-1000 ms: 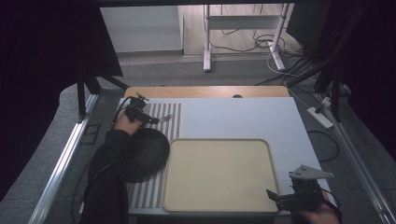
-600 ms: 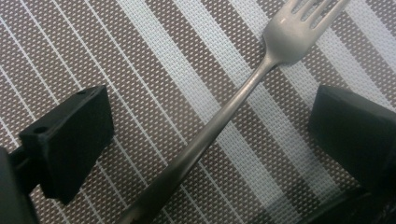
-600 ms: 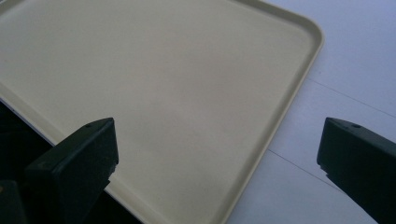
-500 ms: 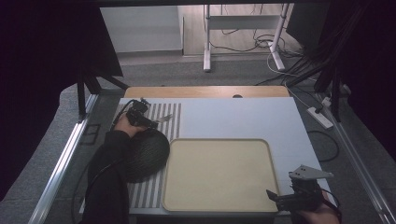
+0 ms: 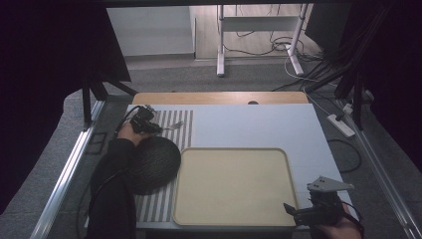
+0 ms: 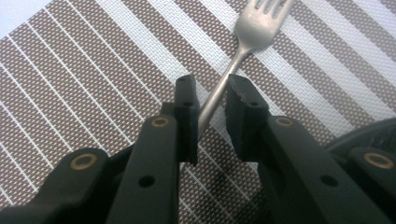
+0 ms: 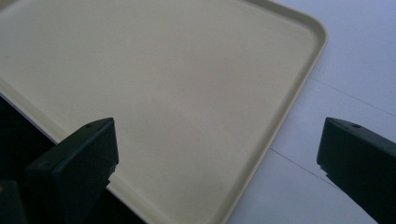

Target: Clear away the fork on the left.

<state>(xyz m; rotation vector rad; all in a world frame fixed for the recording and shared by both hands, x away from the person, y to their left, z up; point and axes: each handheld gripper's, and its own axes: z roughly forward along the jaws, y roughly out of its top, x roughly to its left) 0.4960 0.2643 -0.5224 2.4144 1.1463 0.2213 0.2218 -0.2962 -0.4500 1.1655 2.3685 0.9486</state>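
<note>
A metal fork (image 6: 252, 32) lies on the brown striped placemat (image 6: 93, 70), tines pointing away from me. My left gripper (image 6: 210, 84) straddles its handle. The jaws have just been closing and stand narrow, the left pad against the handle and a small gap at the right pad. From above, the left gripper (image 5: 158, 130) is at the far left of the table, with the fork (image 5: 174, 127) just to its right. My right gripper (image 7: 217, 144) is wide open and holds nothing, above the near right corner of the beige tray (image 7: 163, 70).
A dark round dish (image 5: 152, 164) sits on the striped placemat (image 5: 176, 117), close beside the left hand and against the beige tray (image 5: 231, 186). The white tabletop (image 5: 259, 124) stretches behind the tray. The right gripper (image 5: 293, 211) hovers at the table's near edge.
The left gripper has shifted slightly over the fork's handle on the placemat. The right gripper has stayed in place.
</note>
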